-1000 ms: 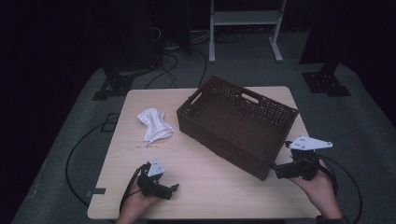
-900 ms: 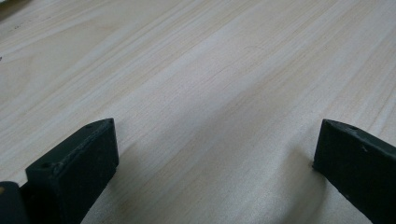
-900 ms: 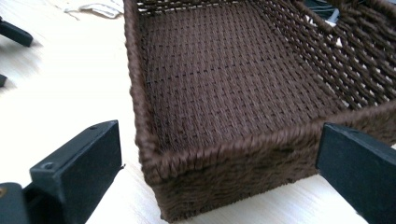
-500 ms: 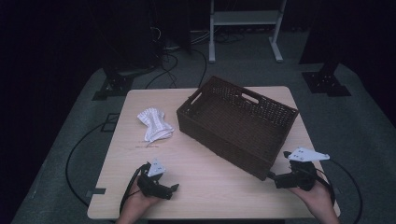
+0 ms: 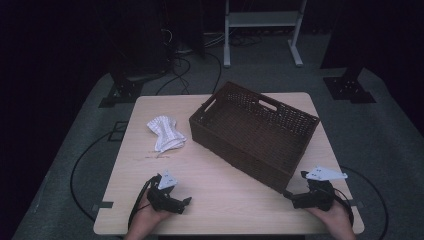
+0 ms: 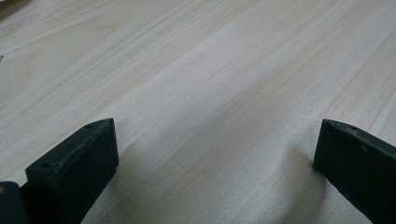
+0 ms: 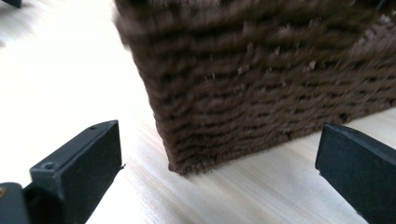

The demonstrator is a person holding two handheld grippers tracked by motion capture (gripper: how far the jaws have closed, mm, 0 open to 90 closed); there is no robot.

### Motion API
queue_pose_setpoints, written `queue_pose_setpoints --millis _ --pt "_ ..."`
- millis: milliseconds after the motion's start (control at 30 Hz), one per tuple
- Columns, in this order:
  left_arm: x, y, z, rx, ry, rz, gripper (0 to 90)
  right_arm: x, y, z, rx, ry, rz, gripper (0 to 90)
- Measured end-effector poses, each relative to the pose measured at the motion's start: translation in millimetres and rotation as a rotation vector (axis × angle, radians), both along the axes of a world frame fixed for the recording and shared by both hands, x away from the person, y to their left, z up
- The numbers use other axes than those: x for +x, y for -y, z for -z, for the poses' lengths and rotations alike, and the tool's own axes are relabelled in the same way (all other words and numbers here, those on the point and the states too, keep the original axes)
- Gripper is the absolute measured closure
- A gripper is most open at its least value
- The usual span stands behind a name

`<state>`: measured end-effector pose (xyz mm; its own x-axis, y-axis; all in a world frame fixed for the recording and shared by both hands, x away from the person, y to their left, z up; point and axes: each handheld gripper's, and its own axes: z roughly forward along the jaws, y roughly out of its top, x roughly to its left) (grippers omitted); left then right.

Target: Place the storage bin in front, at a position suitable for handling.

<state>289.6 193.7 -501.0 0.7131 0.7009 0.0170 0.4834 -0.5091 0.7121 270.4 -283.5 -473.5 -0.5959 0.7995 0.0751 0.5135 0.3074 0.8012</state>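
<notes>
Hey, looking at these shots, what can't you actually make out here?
- Basket floor: high view, near wall hides part of it.
- Basket weave: right gripper view, blurred; top edge cuts off the rim.
- White cloth: high view, too small to identify.
- Right gripper jaw tips: high view, dark and tiny.

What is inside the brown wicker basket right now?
From the high view, the basket shows only its dark woven floor and inner walls, with nothing visible inside. The near wall covers the strip of floor just behind it, so that part cannot be checked.
</notes>
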Motion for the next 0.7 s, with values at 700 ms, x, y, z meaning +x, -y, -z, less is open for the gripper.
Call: queue_pose_setpoints --millis 700 --pt "-0.6 0.1 0.0 -0.001 0.000 0.000 0.0 12.6 -18.7 30.1 -0.087 -0.065 -0.003 0.2"
